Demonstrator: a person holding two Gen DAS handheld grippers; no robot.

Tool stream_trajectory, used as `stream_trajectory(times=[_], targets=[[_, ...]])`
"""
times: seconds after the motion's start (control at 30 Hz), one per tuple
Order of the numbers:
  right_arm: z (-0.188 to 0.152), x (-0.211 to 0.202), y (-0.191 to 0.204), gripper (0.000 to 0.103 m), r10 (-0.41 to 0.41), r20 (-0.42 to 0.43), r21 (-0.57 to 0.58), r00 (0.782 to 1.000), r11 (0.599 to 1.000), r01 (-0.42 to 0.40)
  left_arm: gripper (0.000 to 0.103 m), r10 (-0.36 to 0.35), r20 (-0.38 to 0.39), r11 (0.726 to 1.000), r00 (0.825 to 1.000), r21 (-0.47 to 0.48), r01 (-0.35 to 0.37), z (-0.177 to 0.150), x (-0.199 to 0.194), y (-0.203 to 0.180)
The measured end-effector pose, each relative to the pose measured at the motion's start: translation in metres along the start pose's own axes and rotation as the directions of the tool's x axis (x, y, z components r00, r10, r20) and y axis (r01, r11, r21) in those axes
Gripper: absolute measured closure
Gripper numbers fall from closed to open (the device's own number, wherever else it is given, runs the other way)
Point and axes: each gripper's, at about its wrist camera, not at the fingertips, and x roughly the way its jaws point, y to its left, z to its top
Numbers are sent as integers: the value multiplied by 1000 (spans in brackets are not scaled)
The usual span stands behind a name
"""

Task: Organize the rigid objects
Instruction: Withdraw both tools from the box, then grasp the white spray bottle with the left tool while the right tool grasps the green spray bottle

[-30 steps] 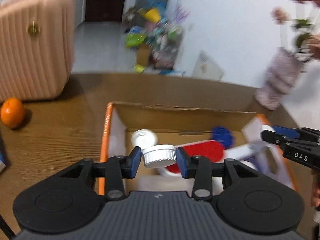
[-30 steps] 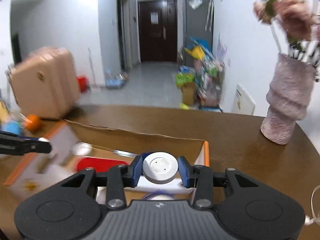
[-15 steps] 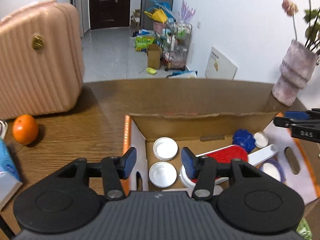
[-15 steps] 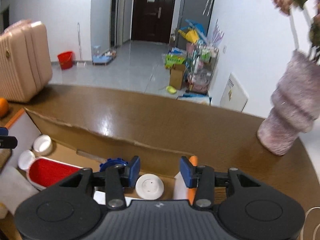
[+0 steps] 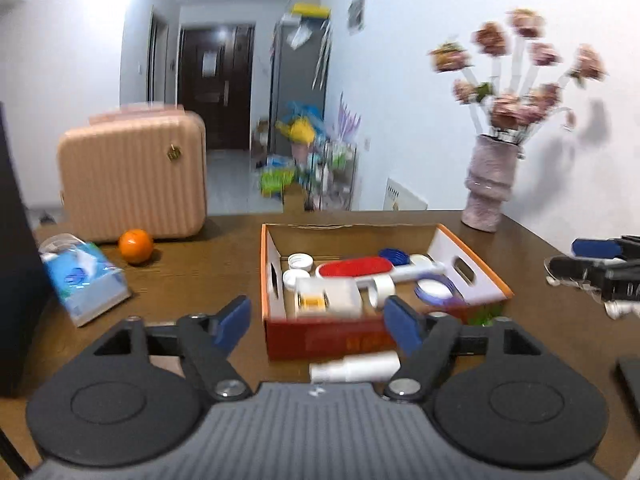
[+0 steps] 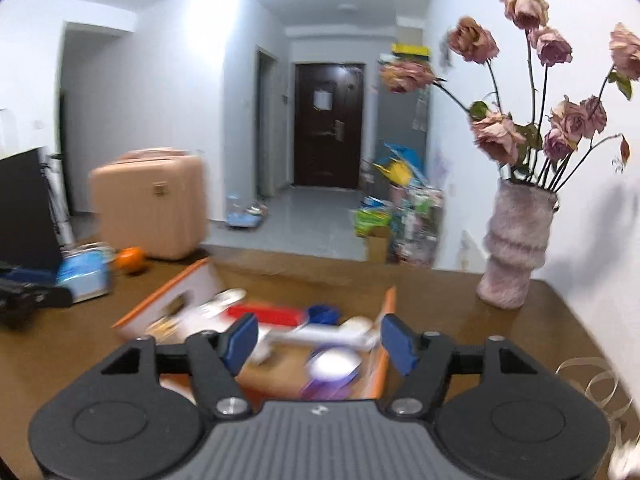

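Left wrist: left gripper (image 5: 318, 318) wide, empty; right gripper (image 6: 320, 340) apparently likewise.

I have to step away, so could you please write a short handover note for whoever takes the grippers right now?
Left gripper: open, empty, held back from the cardboard box.
Right gripper: open, empty, above the box's near edge.
In the box: white caps, red lid, blue cap, white containers.
Left to do: a white tube lies on the table in front of the box; box it. The orange and tissue pack look like bystanders.
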Motion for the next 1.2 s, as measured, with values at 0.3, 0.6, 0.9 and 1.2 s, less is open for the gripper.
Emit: stream_trajectory(times=[0.3, 0.6, 0.9, 1.2], targets=[[-143, -115, 61, 30, 84, -24, -18, 996, 996, -84, 17, -9, -101, 998, 995, -57, 3, -112, -85, -31], [-198, -137, 83, 30, 83, -87, -32, 993, 996, -86, 16, 7, -123, 999, 992, -46, -13, -120, -86, -45], [-185, -116, 82, 32, 122, -75, -19, 990, 992, -124, 16, 23, -161, 992, 987, -115, -42, -111, -46, -29], [-125, 11, 115, 38, 311, -106, -98, 945, 942, -321, 20, -28, -185, 963, 982, -269, -23, -92, 28, 17]])
